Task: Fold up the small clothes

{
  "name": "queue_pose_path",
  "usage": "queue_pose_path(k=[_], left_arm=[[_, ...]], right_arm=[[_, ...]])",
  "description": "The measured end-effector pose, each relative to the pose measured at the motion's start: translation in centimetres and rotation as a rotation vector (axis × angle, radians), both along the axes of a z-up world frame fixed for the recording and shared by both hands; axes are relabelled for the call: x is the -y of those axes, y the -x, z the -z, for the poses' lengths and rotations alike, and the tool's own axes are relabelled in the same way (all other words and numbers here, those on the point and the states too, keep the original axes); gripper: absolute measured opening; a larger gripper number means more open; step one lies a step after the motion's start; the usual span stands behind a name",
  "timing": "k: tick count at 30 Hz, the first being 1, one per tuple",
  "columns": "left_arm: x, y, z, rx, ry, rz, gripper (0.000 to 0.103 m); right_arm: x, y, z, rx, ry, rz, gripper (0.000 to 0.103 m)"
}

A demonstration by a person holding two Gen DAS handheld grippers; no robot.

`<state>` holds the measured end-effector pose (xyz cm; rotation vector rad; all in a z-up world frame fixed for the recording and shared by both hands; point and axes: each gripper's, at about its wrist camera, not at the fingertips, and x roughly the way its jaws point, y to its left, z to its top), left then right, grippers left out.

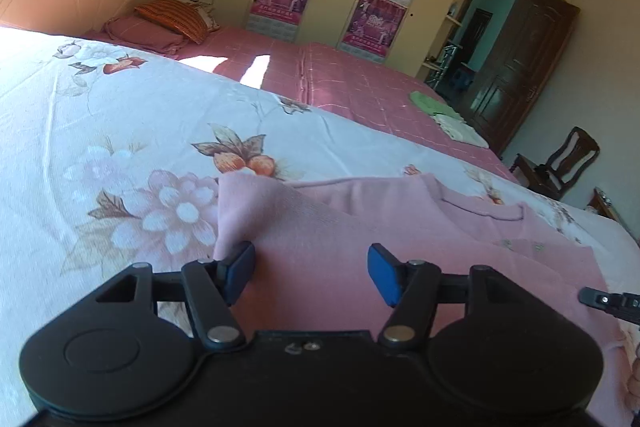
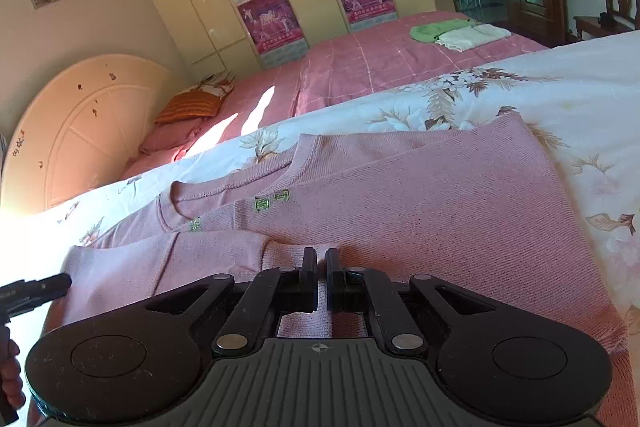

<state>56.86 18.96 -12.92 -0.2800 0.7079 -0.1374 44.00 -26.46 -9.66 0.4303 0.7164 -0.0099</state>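
Note:
A small pink knit sweater (image 2: pixel 420 203) with green embroidery near the collar lies on the floral bedspread (image 2: pixel 560 87), its sides folded inward. My right gripper (image 2: pixel 320 261) is shut on a fold of the sweater near its lower middle. My left gripper (image 1: pixel 312 267) is open, its blue pads (image 1: pixel 382 273) spread just above the pink sweater (image 1: pixel 400 219). The left pad touches a raised fold of cloth (image 1: pixel 244 203). The left gripper's tip shows at the left edge of the right wrist view (image 2: pixel 36 291).
A pink checked sheet (image 2: pixel 380 59) covers the far half of the bed, with folded green (image 2: pixel 436 29) and white (image 2: pixel 472 37) clothes on it. Pillows (image 1: pixel 172 19) lie by the headboard. Wardrobes with posters stand behind. A wooden chair (image 1: pixel 560 163) stands beyond the bed's foot.

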Motion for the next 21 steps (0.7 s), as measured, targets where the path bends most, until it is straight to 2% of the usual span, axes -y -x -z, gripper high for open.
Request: queue_pose_path(k=[2, 5, 7, 11, 12, 14, 16, 19, 21], left_arm=[[-0.2, -1.3, 0.2, -0.022, 0.008, -0.005, 0.062], [0.1, -2.0, -0.3, -0.013, -0.015, 0.009, 0.062], [0.3, -2.5, 0.1, -0.034, -0.036, 0.017, 0.064], [0.9, -2.6, 0.3, -0.026, -0.069, 0.029, 0.071], [1.0, -2.3, 0.3, -0.026, -0.078, 0.026, 0.071], [1.2, -0.9, -0.4, -0.017, -0.084, 0.036, 0.068], [1.7, 1.9, -1.3, 0.039, -0.078, 0.062, 0.068], [3.5, 4.8, -0.3, 0.044, -0.125, 0.086, 0.070], [4.5, 6.4, 0.7, 0.040, -0.152, 0.086, 0.071]], right_arm=[[0.0, -0.5, 0.2, -0.013, 0.005, 0.019, 0.003], [0.1, -0.5, -0.3, 0.001, -0.023, 0.024, 0.003], [-1.0, -1.0, -0.9, 0.015, -0.015, -0.019, 0.003], [-4.1, -3.1, -1.1, 0.010, -0.003, -0.117, 0.003], [-5.0, -3.7, -0.8, -0.003, 0.023, -0.128, 0.003], [-5.3, -3.6, -1.2, -0.004, 0.089, -0.063, 0.003], [-4.4, -2.1, -2.1, 0.064, 0.041, -0.040, 0.003], [-5.1, -1.3, -1.5, 0.027, -0.032, -0.133, 0.003], [-6.9, -1.0, -0.9, 0.008, -0.012, -0.222, 0.003]])
